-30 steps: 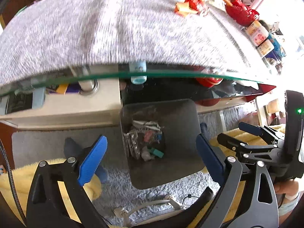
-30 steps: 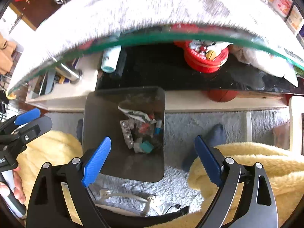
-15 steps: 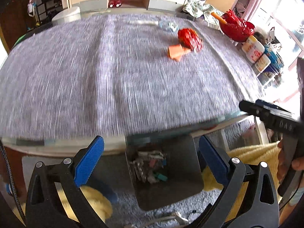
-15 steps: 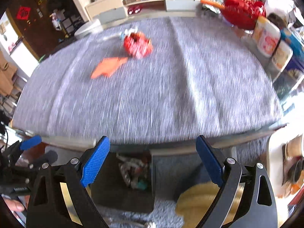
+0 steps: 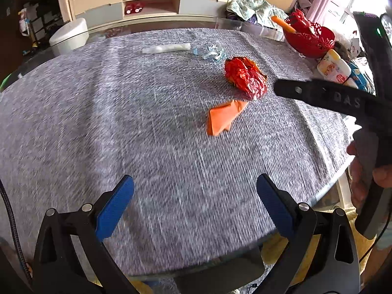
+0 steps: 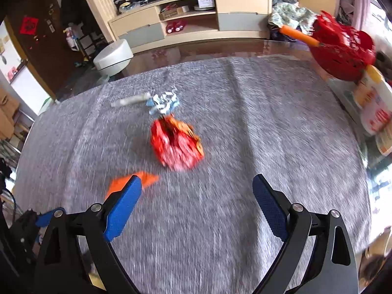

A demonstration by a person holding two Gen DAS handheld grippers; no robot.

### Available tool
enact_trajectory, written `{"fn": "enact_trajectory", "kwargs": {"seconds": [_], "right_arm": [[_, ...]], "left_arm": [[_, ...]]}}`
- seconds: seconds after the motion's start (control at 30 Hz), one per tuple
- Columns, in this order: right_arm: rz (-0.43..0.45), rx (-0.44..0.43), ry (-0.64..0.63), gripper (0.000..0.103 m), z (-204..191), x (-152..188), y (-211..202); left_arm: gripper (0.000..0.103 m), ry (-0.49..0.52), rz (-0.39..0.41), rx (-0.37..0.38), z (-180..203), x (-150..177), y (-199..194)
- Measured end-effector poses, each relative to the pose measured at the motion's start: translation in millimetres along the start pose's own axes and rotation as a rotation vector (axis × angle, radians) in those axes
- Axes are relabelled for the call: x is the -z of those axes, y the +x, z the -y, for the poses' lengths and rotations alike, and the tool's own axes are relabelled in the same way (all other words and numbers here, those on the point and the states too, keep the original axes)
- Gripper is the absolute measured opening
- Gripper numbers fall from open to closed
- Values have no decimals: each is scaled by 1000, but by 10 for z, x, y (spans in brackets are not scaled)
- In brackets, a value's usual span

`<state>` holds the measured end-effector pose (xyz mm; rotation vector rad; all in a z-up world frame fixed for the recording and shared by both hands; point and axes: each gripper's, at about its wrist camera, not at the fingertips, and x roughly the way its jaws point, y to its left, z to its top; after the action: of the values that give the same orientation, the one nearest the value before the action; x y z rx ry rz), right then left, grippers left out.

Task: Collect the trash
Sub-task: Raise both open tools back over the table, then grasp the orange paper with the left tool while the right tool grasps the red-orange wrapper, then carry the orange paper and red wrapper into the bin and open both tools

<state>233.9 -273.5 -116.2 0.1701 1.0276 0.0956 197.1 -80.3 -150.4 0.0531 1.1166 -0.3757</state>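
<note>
Trash lies on the grey table mat (image 5: pixel 122 122): a crumpled red wrapper (image 5: pixel 246 77), a folded orange paper (image 5: pixel 224 117), a light blue crumpled scrap (image 5: pixel 213 51) and a white strip (image 5: pixel 166 48). My left gripper (image 5: pixel 194 203) is open and empty above the near edge of the table. My right gripper (image 6: pixel 197 205) is open and empty, short of the red wrapper (image 6: pixel 176 144); the orange paper (image 6: pixel 129 182) lies by its left finger. The right gripper's body also shows in the left wrist view (image 5: pixel 328 95), at the right.
A red basket (image 5: pixel 308 36) and white bottles (image 5: pixel 334 67) stand at the table's far right edge. The top edge of the dark bin (image 5: pixel 220 276) shows under the near glass rim. A low cabinet (image 6: pixel 191 22) and a white stool (image 6: pixel 112 54) stand beyond the table.
Both grippers have risen from over the bin below the table to above the tabletop and moved forward. The right gripper has come closer to the red wrapper. Both stay open.
</note>
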Motion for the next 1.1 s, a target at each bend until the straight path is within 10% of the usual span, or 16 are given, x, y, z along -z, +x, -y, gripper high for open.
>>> {"fn": "enact_trajectory", "kwargs": {"seconds": [0.43, 0.73, 1.1], "right_arm": [[-26, -64, -19, 65, -52, -289, 485], [-13, -69, -22, 40, -19, -329, 408], [-16, -41, -39, 35, -9, -66, 81]], "left_arm": [[77, 17, -19, 56, 90, -465, 479], [21, 70, -6, 84, 246, -626, 560], [19, 57, 13, 71, 181, -377, 233]]}}
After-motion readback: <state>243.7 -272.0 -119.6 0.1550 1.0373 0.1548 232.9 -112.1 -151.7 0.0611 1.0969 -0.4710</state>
